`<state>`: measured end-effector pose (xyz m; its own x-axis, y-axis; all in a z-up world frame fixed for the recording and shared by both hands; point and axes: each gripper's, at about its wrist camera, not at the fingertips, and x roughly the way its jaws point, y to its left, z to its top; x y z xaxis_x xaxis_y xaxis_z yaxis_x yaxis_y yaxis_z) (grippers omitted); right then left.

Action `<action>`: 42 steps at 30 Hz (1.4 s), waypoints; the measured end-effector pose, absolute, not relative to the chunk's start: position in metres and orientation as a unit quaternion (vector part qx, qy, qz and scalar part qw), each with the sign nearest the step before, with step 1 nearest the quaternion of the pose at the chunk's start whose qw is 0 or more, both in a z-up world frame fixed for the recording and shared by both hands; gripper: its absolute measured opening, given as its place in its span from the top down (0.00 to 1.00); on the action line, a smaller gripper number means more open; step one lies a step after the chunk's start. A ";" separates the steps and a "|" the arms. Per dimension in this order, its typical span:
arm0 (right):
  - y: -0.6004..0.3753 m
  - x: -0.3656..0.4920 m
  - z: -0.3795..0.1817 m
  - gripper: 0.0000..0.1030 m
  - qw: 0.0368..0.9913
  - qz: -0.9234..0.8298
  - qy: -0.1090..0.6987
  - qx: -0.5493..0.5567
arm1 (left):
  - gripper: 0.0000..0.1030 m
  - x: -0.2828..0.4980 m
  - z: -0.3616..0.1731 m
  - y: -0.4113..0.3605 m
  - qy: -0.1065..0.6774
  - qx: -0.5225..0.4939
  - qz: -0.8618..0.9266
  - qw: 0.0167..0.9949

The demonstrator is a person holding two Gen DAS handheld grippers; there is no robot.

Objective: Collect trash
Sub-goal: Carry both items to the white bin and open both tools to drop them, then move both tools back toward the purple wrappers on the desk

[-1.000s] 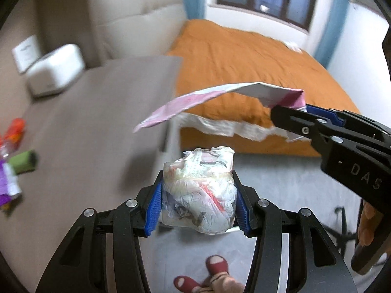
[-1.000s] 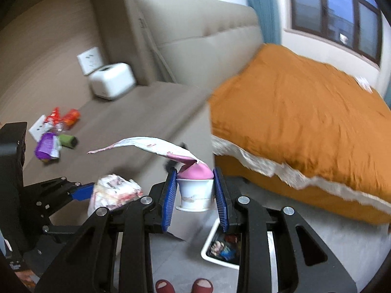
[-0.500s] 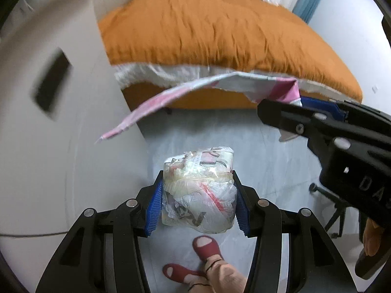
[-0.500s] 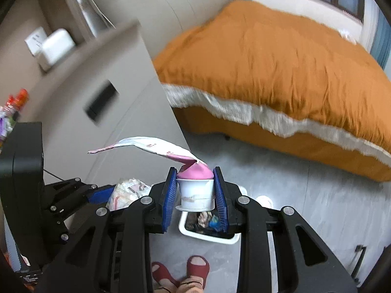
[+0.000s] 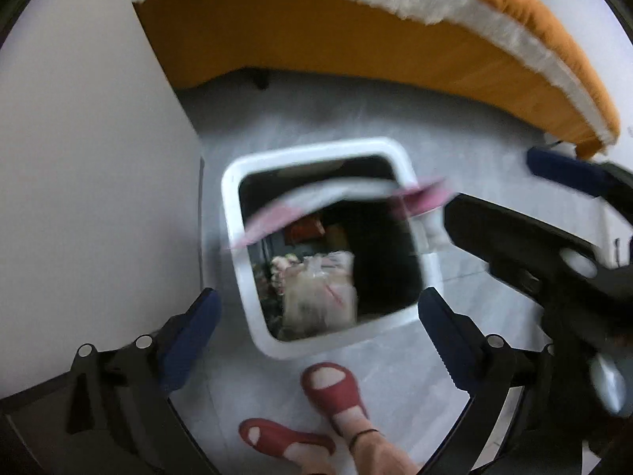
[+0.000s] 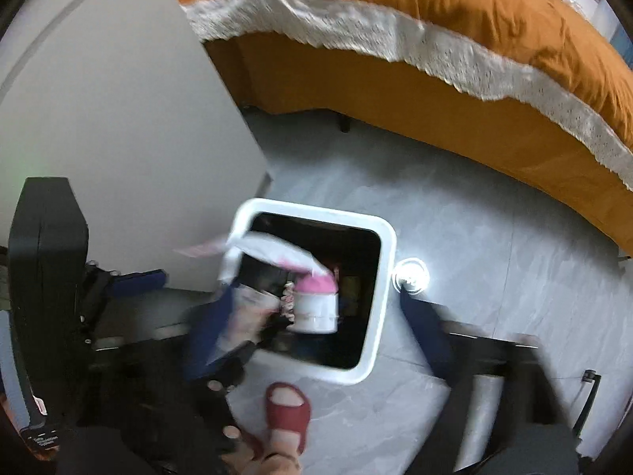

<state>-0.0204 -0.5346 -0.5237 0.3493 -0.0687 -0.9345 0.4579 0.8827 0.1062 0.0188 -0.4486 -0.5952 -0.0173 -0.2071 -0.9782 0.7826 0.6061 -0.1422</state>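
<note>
1. Bin (image 5: 233, 213): white, square rim, dark inside, on the grey floor beside the cabinet (image 5: 91, 182) and near the bed (image 6: 435, 12).
2. Wrapped bundle (image 5: 320, 293): crumpled plastic over paper, apparently inside the bin mouth; judged light, soft, crushable; takes a squeeze across its middle.
3. Left gripper (image 5: 316, 324): fingers spread wide, holding nothing.
4. Yogurt cup (image 6: 316, 304): pink-topped, peeled lid (image 6: 273, 249) flapping; judged light, thin-walled, stiff enough at the sides; over the bin opening.
5. Right gripper (image 6: 316, 312): fingers parted, clear of the cup; view blurred.
</note>
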 end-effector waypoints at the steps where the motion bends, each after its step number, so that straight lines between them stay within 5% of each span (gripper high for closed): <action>1: -0.536 -0.019 -0.534 0.10 0.795 -0.161 0.557 0.177 | 0.05 0.019 -0.607 -0.448 0.612 0.243 -0.370 0.656; 8: -0.531 -0.017 -0.555 0.05 0.786 -0.164 0.573 0.164 | 0.05 0.023 -0.617 -0.440 0.620 0.237 -0.358 0.656; 17: -0.516 -0.018 -0.513 0.05 0.792 -0.157 0.567 0.162 | 0.05 0.023 -0.562 -0.434 0.610 0.219 -0.357 0.673; 42: -0.471 -0.047 -0.186 0.05 0.912 -0.143 0.366 0.114 | 0.05 0.010 -0.208 -0.362 0.443 0.099 -0.331 0.828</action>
<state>-0.0473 -0.4711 -0.1860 0.6909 -0.1781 -0.7006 0.3450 0.9329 0.1031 0.0101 -0.3618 -0.2079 0.3894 -0.4596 -0.7982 0.6348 0.7618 -0.1290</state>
